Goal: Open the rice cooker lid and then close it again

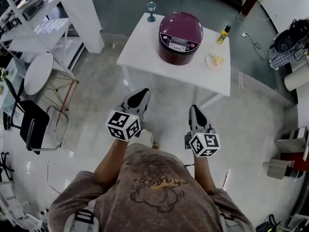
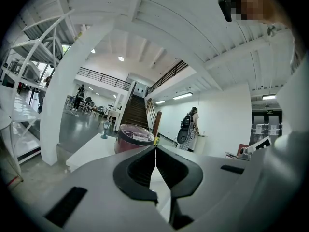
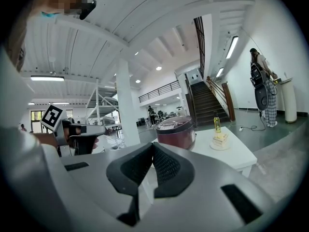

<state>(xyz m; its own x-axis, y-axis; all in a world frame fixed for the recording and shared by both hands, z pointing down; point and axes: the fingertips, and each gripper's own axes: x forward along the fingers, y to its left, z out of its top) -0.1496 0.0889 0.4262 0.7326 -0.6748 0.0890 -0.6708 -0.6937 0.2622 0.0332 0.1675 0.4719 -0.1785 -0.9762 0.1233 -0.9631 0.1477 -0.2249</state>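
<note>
The maroon rice cooker (image 1: 180, 36) sits at the middle of the white table (image 1: 145, 52), its lid (image 1: 181, 25) down. The print on its front panel (image 1: 178, 43) is too small to read, as is the label of the yellow bottle (image 1: 222, 34) at the table's far right corner. Short of the table's near edge, the left gripper (image 1: 141, 94) and right gripper (image 1: 195, 109) each have their jaws pressed together on nothing.

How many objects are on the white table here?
4: rice cooker in the middle, blue ornament at the far left corner, yellow bottle at the far right edge, plate of food right of the cooker. None looks hidden.
</note>
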